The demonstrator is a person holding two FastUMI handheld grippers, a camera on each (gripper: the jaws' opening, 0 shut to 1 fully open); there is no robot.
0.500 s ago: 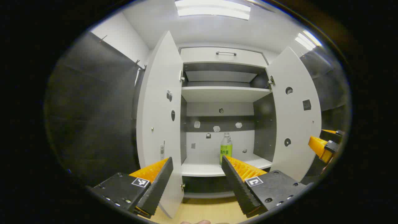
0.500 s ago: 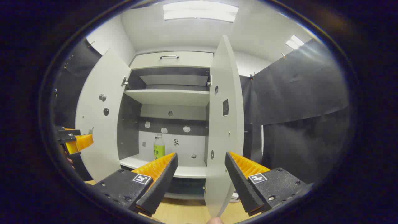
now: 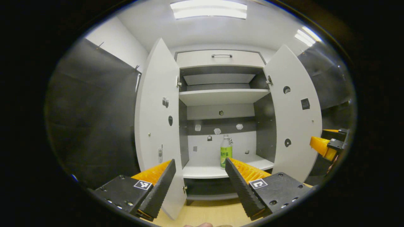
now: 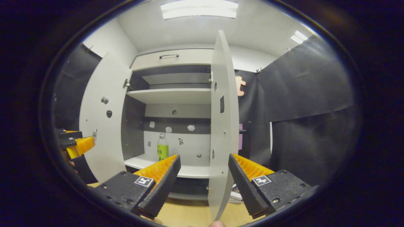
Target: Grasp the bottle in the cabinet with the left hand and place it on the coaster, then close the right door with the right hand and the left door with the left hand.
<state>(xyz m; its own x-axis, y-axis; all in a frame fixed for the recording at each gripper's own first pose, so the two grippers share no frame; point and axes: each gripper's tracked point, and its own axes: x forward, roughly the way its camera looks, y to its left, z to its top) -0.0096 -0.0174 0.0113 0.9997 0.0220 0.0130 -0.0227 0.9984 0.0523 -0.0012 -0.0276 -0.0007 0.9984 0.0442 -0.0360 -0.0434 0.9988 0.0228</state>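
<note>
A clear bottle [image 3: 226, 152] with a green label and white cap stands upright on the cabinet's lower shelf [image 3: 208, 171]; in the right gripper view the bottle [image 4: 162, 149] sits left of centre. Both white doors hang open: the left door [image 3: 157, 126] and the right door [image 3: 293, 119]. My left gripper [image 3: 200, 186] is open, well short of the shelf, nothing between its fingers. My right gripper [image 4: 203, 184] is open too, straddling the right door's [image 4: 222, 126] near edge without touching it. The right gripper [image 3: 328, 145] also peeks in at the left gripper view's right edge.
An upper shelf [image 3: 221, 94] and a drawer with a handle [image 3: 221, 56] sit above. A wooden tabletop [image 3: 205, 214] lies below the cabinet. Black cloth [image 3: 94, 119] hangs on both sides. Small fittings dot the cabinet's back wall.
Both views have shifted slightly: the cabinet sits a little lower and farther left in the left gripper view, and the right door appears more edge-on in the right gripper view. The bottle has not moved.
</note>
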